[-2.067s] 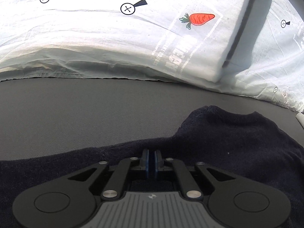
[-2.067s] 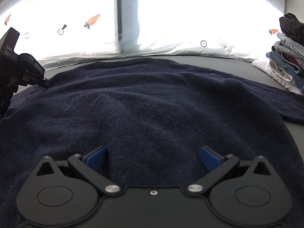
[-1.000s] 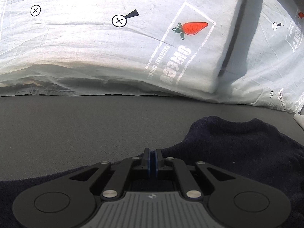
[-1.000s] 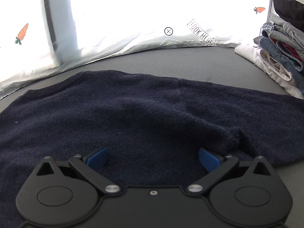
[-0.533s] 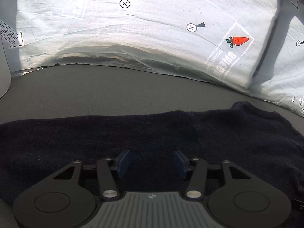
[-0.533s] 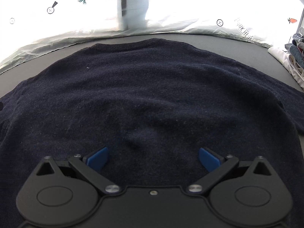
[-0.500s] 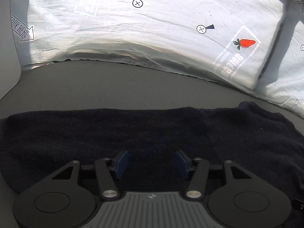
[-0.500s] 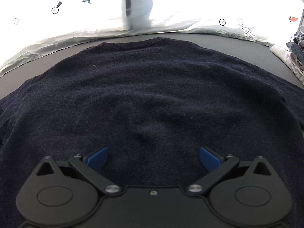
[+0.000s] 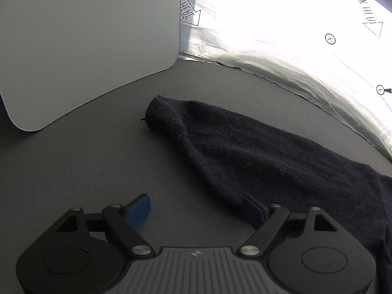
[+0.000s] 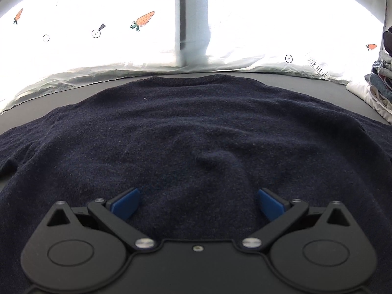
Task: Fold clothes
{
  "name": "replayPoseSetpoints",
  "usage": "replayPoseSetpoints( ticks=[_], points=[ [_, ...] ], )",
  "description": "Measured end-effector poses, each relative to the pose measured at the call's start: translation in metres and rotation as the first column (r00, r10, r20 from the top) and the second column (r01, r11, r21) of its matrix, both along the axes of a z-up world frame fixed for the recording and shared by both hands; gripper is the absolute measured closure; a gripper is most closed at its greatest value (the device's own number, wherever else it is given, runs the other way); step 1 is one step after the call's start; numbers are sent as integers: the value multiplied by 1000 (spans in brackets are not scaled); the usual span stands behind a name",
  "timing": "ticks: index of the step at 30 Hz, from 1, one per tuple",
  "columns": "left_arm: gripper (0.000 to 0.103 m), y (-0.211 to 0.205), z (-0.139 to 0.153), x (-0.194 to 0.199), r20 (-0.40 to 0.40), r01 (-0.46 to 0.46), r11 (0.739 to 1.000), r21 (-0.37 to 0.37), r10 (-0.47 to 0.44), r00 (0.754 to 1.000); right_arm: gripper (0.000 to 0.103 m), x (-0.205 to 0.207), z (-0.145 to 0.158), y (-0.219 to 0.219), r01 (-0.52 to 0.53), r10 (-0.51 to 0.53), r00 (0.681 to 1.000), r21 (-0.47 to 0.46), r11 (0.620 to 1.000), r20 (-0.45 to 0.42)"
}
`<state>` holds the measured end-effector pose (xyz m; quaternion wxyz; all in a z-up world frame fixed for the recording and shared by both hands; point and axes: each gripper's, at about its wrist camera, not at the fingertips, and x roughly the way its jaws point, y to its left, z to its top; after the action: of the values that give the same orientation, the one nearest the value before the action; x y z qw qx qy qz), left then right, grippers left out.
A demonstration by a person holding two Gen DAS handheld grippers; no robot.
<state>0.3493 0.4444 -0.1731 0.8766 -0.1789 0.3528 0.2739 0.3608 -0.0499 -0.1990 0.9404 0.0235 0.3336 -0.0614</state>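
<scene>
I am holding the left gripper [image 9: 197,205] spread wide over the gray table [image 9: 98,161], gripping nothing; the sweater [image 10: 196,132] is lying flat, its sleeve [image 9: 220,134] reaching toward 11 o'clock. The right gripper [image 10: 197,202] is hovering spread over the sweater's body, empty. Risk, as I am judging it: the left pads could close beside the sleeve edge at 3 o'clock and catch nothing, or drag it into a wrinkle.

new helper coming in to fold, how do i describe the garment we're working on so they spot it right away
Look at the dark grey table in front of the bright carrot-print curtain. The navy knit sweater lies spread flat across it. The only other clothes are a mixed-colour folded stack at the right edge.
</scene>
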Motion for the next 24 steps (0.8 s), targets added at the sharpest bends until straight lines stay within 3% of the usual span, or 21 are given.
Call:
replayPoseSetpoints(
  ticks=[3,9,12,14,16,18,21,24],
  points=[
    [12,9,0,9,17,-24,1000,-20,25,1000,0,0,-2,0,1,-1,1000,1,1000,1],
    [11,24,-1,27,40,-73,997,-33,75,996,0,0,-3,1,2,-2,1000,-2,1000,1],
    [14,24,-1,40,19,-38,999,-11,39,999,0,0,-2,1,2,-2,1000,-3,1000,0],
    [35,19,0,48,17,3,1000,15,-4,1000,0,0,-2,1,2,-2,1000,-2,1000,0],
    [80,13,3,54,21,40,999,11,-40,999,0,0,-2,1,2,-2,1000,-3,1000,0],
    [96,5,10,58,46,62,998,4,-62,997,0,1,-2,1,3,-3,1000,-3,1000,0],
    [97,-9,26,63,117,130,991,-43,-125,985,0,1,-2,1,1,-1,1000,-3,1000,0],
    [97,-50,53,69,205,300,953,-33,-287,936,0,1,-2,1,1,-1,1000,-2,1000,0]
  ],
)
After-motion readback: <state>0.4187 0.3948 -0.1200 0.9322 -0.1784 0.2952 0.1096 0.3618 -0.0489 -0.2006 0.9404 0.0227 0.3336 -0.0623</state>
